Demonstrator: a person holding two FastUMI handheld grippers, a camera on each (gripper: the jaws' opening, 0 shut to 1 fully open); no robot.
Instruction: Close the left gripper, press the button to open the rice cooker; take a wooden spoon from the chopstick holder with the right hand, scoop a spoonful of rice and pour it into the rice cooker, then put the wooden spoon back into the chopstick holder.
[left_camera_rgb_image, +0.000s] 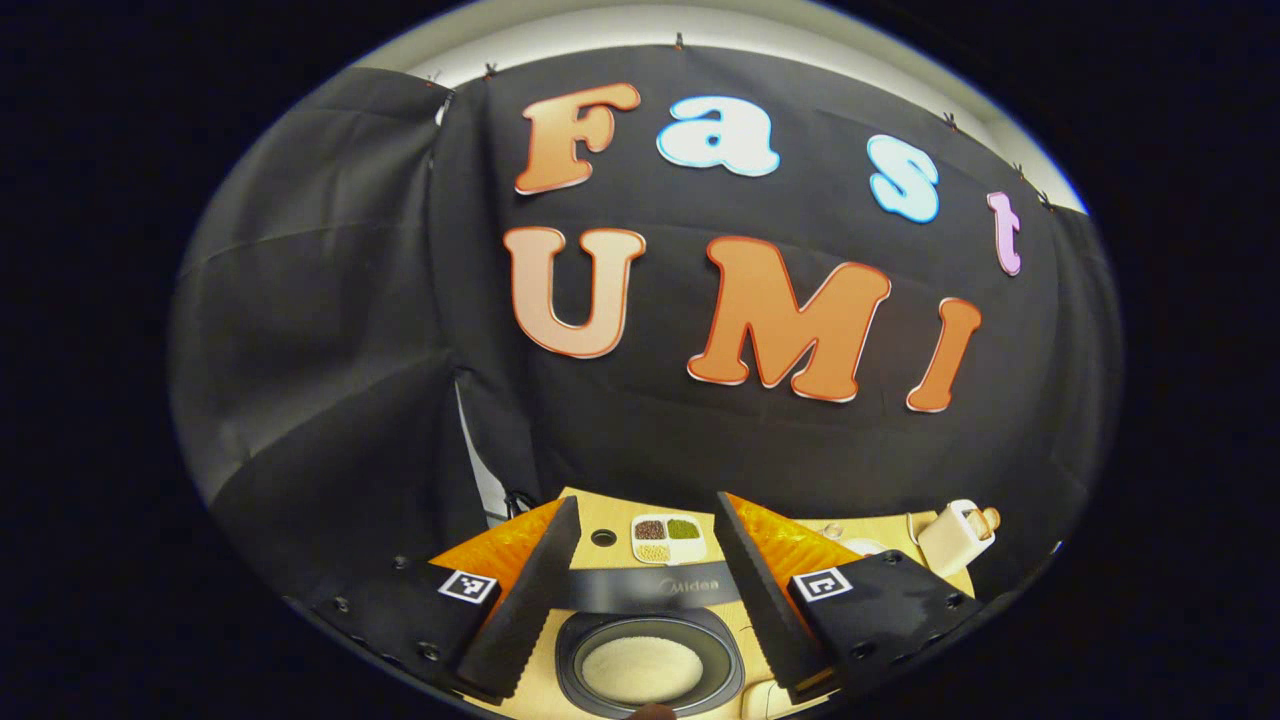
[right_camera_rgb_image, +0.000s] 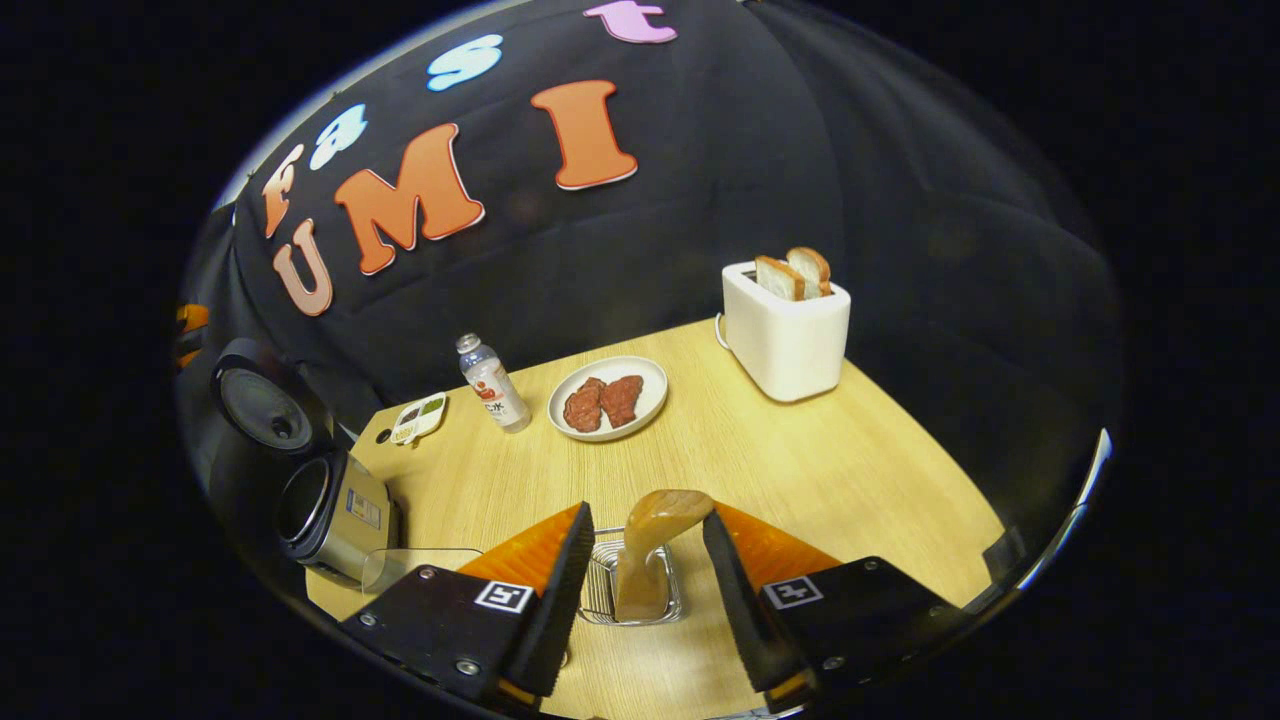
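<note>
Rice cooker (left_camera_rgb_image: 648, 640) stands open, pale rice in its dark pot. Wooden spoon (right_camera_rgb_image: 652, 540) sits upright in the wire chopstick holder (right_camera_rgb_image: 600, 590) (counter's near edge), between right tongs (right_camera_rgb_image: 640, 560), apart. Left tongs (left_camera_rgb_image: 645, 570) apart too.

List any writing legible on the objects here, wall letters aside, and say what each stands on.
"Midea": printed on the dark band of the rice cooker, left gripper view.
Bottle: its print is too small to read.
Sticker on the rice cooker's side, right gripper view: too blurred to read.
Square markers on the left gripper and right gripper: patterns, no words.
</note>
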